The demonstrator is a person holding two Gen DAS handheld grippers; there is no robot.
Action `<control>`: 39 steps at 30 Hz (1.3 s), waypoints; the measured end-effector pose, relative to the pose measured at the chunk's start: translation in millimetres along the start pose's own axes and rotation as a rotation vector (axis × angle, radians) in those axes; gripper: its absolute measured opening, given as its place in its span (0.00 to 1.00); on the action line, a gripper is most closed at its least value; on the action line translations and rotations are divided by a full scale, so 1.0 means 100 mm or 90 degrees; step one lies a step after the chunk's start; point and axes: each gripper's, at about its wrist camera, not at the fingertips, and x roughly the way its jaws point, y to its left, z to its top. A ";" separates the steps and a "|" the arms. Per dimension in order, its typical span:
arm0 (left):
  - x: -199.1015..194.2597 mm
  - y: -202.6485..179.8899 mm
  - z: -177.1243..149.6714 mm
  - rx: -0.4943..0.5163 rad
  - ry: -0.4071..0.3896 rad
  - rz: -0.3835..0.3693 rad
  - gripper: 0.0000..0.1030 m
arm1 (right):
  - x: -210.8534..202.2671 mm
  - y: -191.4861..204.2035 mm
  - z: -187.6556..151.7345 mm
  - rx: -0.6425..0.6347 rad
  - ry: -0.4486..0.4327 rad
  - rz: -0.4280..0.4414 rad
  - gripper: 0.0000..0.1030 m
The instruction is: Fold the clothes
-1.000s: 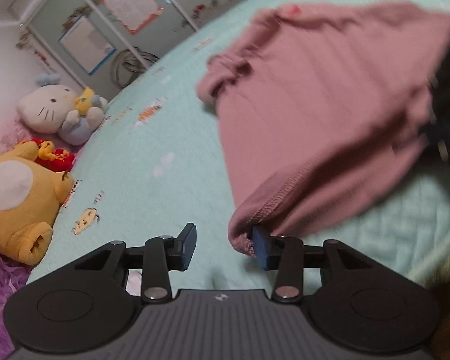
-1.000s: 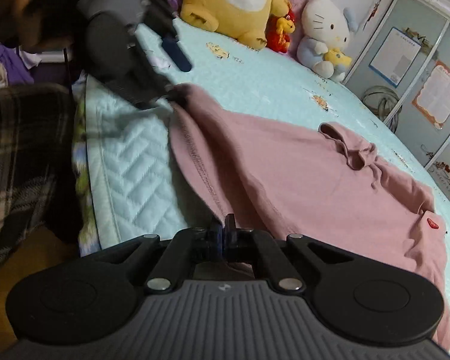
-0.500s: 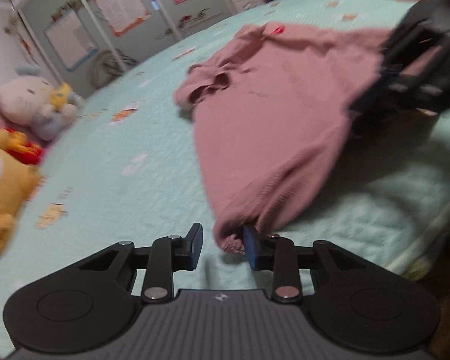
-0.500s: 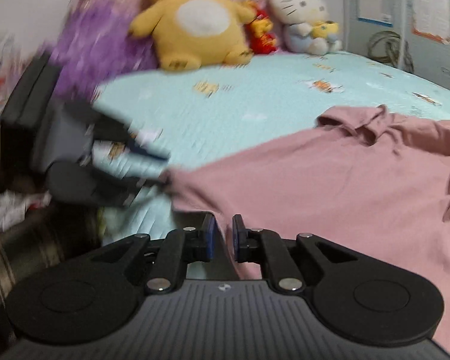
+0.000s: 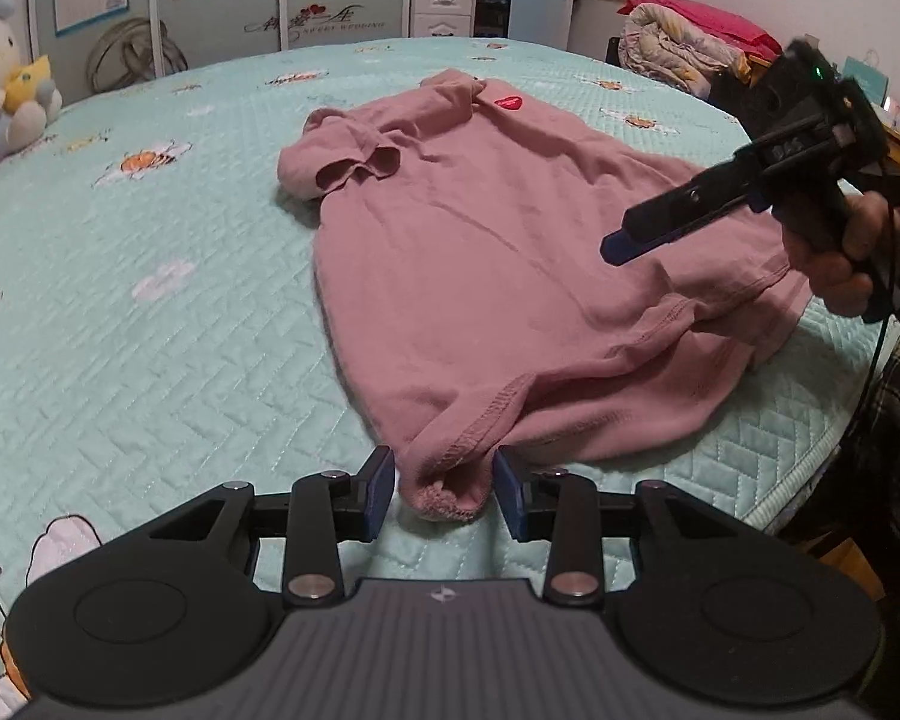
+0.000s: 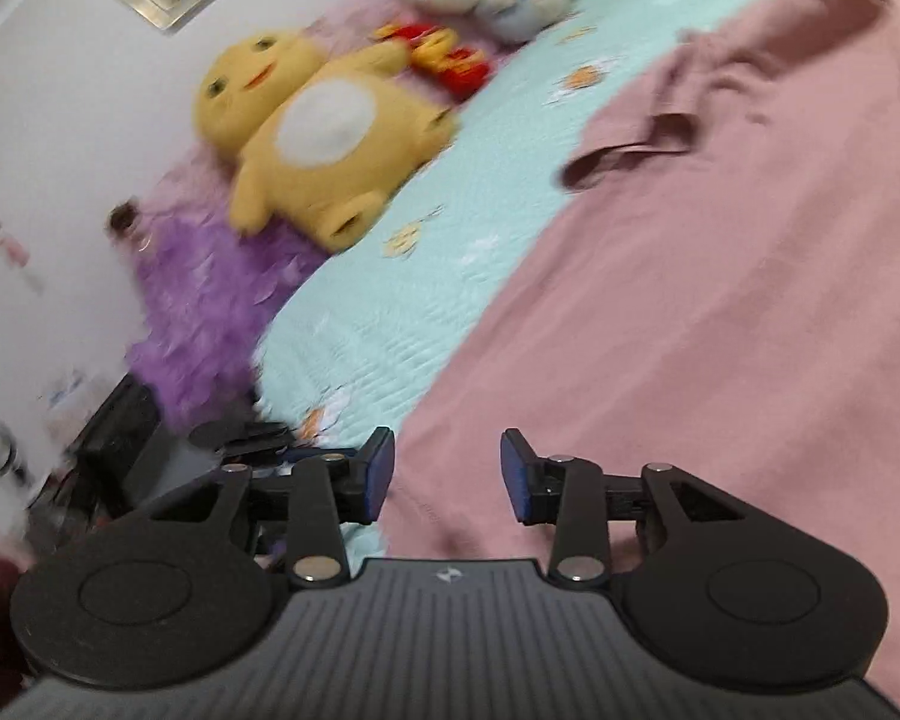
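Shirt (image 5: 510,252) lay spread on the bed (image 5: 168,312), collar toward the far side, hem toward the near edge. A second before, the right tool (image 6: 447,474) had been pinched shut on the hem and the left tool (image 5: 444,495) stood wide with one pad against the corner; half a second before, the right had already parted a little. Now both stood wide and held nothing. Left tool's pads flanked the bunched hem corner without clamping it; right tool hung above the cloth on the person's side, seen from the left wrist view to be clear of the fabric. Reading: the hem was drawn out and let go, so the shirt was laid for folding rather than folded. Shirt was pink, with a small red heart near the collar (image 5: 354,159). One sleeve lay crumpled by the collar. Near hem was rumpled, with a ridge of stitched edge turned up and a fold of cloth doubled under at the right. Body lay mostly flat, with shallow creases. Right wrist view was blurred.
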 end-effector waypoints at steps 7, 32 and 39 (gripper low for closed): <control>-0.02 0.07 -0.02 -0.021 -0.001 -0.050 0.27 | 0.20 0.15 -0.15 -0.107 0.064 -0.080 0.39; -0.14 0.22 -0.04 -0.089 -0.026 0.016 0.11 | 0.03 0.31 -0.29 -0.155 0.140 -0.075 0.01; -0.11 0.17 -0.01 -0.080 -0.033 -0.051 0.11 | -0.01 0.23 -0.36 -0.134 0.130 -0.083 0.01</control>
